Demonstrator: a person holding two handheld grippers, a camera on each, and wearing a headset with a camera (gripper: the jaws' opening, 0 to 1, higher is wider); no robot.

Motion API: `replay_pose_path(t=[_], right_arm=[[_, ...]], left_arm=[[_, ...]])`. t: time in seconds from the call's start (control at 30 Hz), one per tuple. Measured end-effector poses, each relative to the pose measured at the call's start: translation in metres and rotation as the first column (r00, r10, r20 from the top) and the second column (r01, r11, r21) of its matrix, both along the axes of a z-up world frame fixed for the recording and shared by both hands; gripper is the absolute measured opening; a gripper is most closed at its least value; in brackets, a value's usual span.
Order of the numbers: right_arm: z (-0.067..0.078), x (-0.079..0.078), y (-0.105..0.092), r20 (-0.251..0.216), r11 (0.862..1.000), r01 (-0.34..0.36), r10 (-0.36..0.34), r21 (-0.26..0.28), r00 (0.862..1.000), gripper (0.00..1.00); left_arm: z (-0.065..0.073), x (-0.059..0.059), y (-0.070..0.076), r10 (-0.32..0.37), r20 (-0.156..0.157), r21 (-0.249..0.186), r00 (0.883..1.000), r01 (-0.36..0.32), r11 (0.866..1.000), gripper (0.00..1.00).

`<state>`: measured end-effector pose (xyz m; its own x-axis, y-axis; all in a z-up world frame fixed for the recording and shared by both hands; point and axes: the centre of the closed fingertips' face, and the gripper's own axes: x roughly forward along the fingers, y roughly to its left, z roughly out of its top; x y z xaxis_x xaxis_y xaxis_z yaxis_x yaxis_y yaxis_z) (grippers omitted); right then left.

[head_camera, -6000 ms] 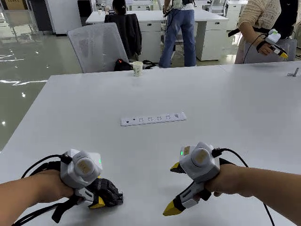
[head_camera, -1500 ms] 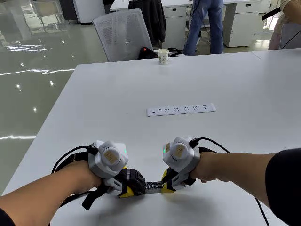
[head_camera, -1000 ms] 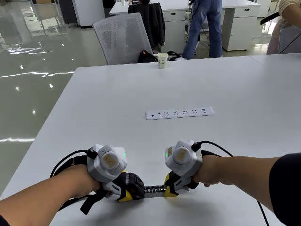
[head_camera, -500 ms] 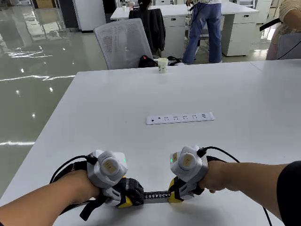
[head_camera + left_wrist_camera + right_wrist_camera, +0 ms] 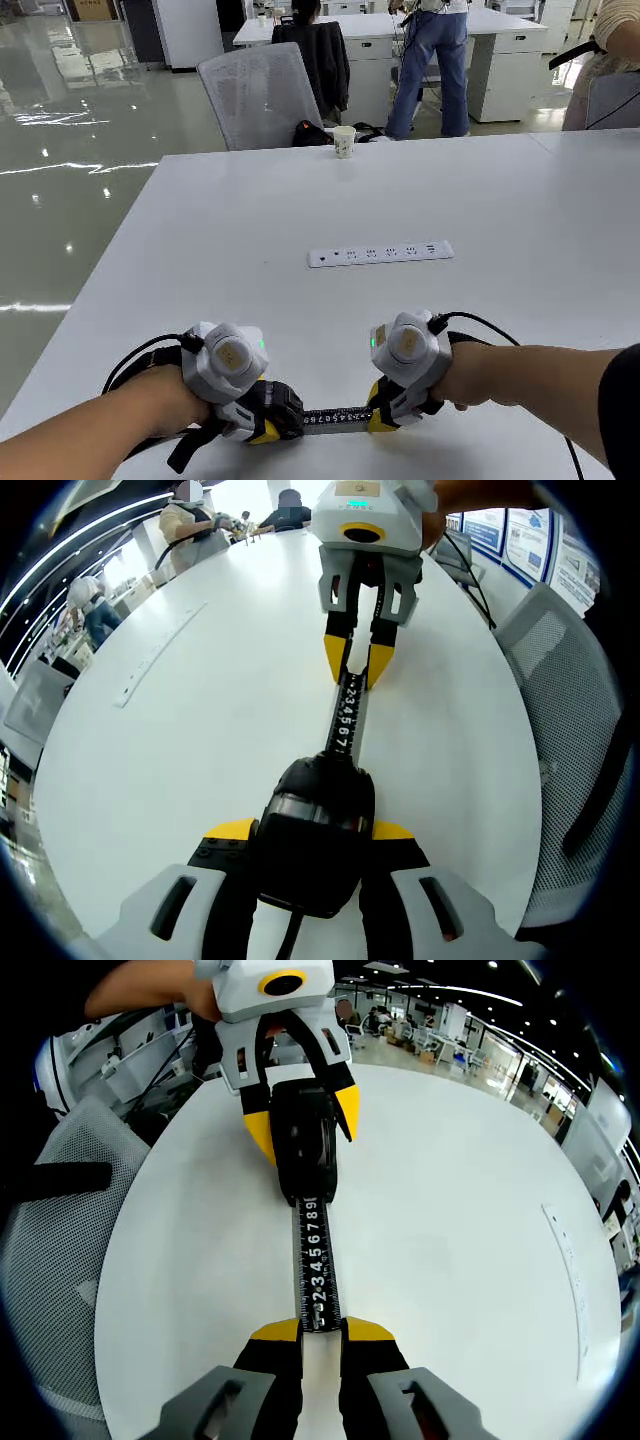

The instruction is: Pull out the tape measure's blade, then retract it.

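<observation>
On the tape measure (image 5: 305, 1135) blade (image 5: 316, 1260), numerals 2 to 9

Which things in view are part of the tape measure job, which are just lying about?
Job: tape measure, clamped in the left gripper; its blade, end pinched by the right gripper.
Lying about: power strip, paper cup, both farther up the table.

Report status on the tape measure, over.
Left gripper shut on tape measure case. Right gripper shut on blade end, short length out. Power strip well away from the pull.
</observation>
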<state>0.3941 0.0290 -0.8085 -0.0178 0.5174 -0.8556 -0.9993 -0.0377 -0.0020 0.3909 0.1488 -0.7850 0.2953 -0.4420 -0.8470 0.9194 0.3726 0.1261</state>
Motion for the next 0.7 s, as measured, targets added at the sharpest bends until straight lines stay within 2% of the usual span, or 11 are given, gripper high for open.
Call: replay_pose_path(t=[0.7], right_arm=[[0.000,0.002,-0.019,-0.002,1.000,0.012,-0.012,-0.018,1.000,0.10]], left_arm=[[-0.001,0.002,-0.001,0.006,-0.008,-0.005,1.000,-0.006,1.000,0.34]])
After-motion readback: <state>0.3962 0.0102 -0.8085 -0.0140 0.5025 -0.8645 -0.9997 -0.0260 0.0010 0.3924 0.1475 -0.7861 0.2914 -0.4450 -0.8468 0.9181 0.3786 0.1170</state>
